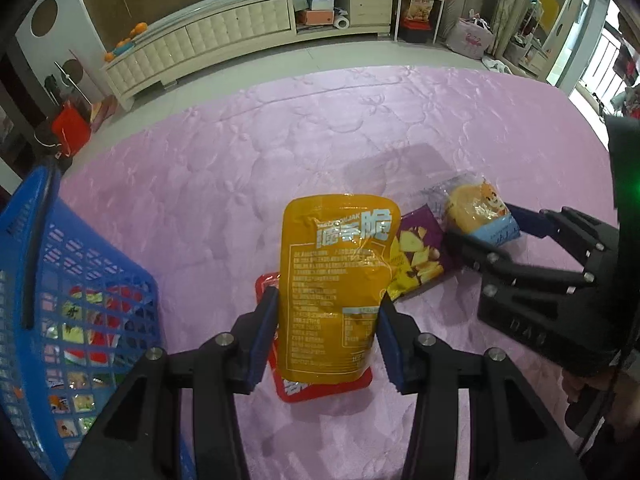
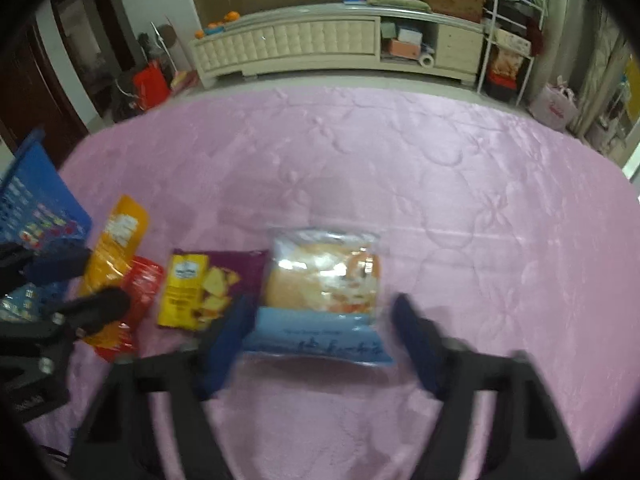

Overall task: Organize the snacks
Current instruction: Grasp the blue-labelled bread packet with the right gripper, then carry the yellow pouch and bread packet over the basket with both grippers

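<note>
Your left hand-held gripper [image 1: 329, 330] pinches the orange pouch [image 1: 336, 280] | your right hand-held gripper [image 2: 320, 336] spread around the bread packet [image 2: 322, 292] (blurred) | blue basket [image 1: 80, 300] left.

the yellow snack pouch [image 1: 334, 280] carries large white chinese characters, the last being 脆; its fine print is too small to read.

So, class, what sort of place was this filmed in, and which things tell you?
Probably a living room at home: a long cream cabinet against the wall, cluttered shelves beside it, and a pink quilted cover spread out with snacks.
</note>
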{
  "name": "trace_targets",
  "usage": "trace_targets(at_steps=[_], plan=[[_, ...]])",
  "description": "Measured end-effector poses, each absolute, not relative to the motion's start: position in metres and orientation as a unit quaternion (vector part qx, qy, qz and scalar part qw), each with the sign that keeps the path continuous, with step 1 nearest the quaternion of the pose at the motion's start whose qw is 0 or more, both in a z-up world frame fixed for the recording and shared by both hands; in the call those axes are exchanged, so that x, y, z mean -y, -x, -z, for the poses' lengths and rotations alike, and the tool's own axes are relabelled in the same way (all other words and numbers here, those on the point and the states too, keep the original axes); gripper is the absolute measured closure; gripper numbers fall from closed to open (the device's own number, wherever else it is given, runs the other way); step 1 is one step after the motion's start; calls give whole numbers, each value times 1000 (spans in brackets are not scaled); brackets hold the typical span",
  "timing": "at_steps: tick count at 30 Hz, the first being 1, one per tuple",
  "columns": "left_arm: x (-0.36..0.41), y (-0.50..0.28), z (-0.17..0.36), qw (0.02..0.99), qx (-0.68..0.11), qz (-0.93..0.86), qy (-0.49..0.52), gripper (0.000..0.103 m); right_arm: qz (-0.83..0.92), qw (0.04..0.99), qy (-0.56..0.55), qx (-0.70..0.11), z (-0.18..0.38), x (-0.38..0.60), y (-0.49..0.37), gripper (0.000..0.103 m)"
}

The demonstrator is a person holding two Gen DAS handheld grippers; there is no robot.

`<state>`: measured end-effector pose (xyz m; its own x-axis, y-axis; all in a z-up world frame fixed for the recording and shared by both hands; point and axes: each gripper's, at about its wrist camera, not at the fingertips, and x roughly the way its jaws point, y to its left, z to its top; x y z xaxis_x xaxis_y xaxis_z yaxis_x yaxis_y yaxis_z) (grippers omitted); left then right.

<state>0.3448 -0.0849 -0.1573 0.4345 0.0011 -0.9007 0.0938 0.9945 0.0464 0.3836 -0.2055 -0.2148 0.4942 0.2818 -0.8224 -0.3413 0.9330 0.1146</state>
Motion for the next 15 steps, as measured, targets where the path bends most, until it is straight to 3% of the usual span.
trace_targets(at_steps=[7,15], plan=[[75,-327,136,859,-511,28,-19,59,-171,876,37,-450,201,206,-365,41],[66,-295,93,876,-480,46,-5,59,-184,884,11,-430,148,207,-335,42]])
